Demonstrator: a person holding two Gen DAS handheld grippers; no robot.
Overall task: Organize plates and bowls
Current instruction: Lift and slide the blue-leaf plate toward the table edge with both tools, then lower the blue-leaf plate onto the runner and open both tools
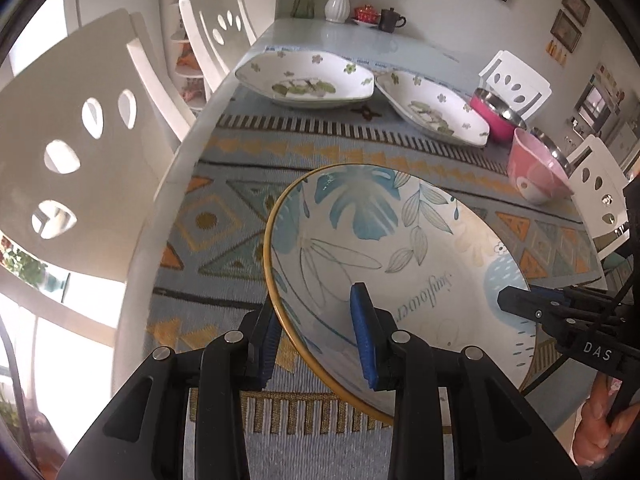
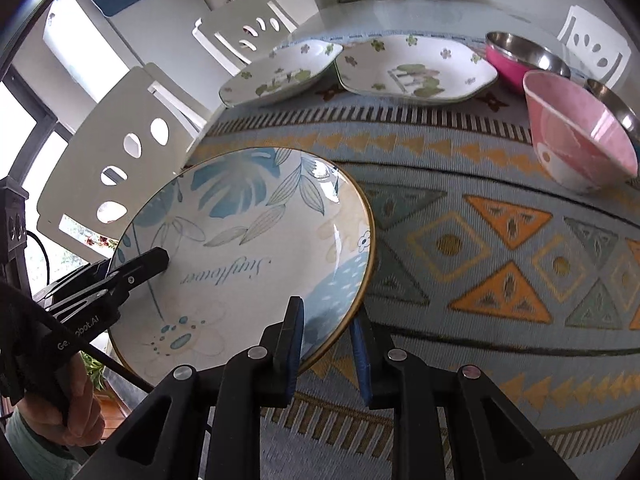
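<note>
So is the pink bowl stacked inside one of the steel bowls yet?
No, the pink bowl stands tilted on the mat in front of the steel bowls, not inside either.

White cutout chairs (image 1: 76,160) beside bright windows (image 2: 24,136).

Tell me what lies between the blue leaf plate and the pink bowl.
Only bare patterned mat lies between the blue leaf plate and the pink bowl, clearest in the right wrist view.
</note>
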